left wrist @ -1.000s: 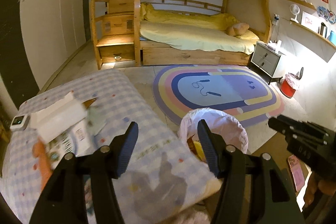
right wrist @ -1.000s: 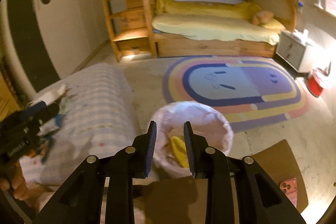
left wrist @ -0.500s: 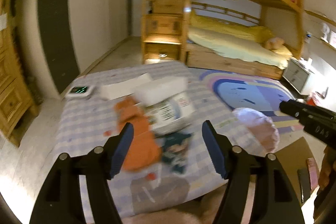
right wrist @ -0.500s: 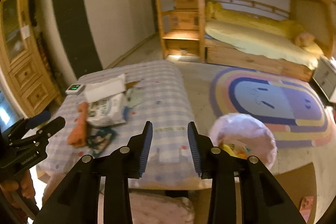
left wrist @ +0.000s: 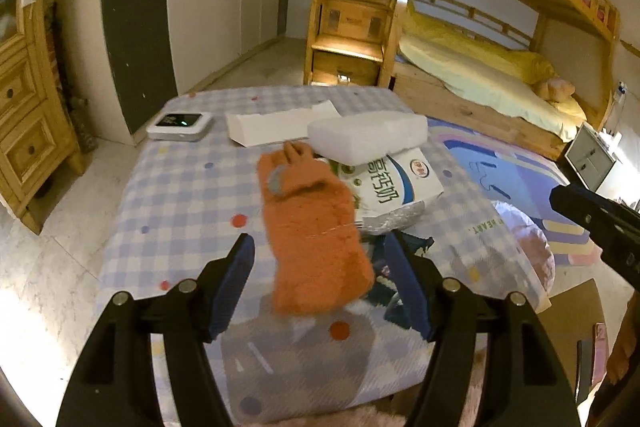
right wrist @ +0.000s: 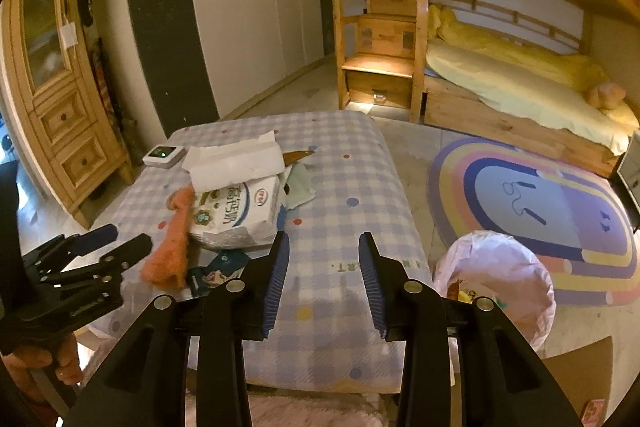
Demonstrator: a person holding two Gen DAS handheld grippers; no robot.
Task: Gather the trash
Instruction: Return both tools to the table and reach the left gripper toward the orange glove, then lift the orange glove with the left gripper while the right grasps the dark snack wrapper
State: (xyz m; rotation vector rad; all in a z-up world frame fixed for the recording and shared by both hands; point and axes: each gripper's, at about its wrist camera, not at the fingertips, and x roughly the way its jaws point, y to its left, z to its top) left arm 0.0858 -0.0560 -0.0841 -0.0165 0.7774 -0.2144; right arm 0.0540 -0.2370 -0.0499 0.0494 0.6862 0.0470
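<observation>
The left gripper (left wrist: 320, 279) has its jaws wide apart and holds nothing. It hangs low over the near edge of the table (left wrist: 188, 195), and in the lower middle of the left wrist view an orange glove (left wrist: 316, 239) lies between the two fingers, on the checked cloth. I judge that the gripper is lined up this way to take something from the pile, but which piece is meant I cannot tell.

Just beyond the glove there is a milk bag (left wrist: 396, 187) with a white foam block (left wrist: 368, 139) resting on its far end. A dark wrapper (left wrist: 384, 275) shows from under the glove, close to the right finger. Farther back lie a white paper (left wrist: 280, 125) and a small white device (left wrist: 180, 125) with a green light.

The right gripper (right wrist: 322, 283) is also open and empty, above a bare part of the cloth in the lower middle of its view. At the lower right of that frame a bin (right wrist: 500, 275) with a pink bag stands on the floor, just beside the table corner, so that the trash has only a short way to go. Some pieces already lie inside it.
</observation>
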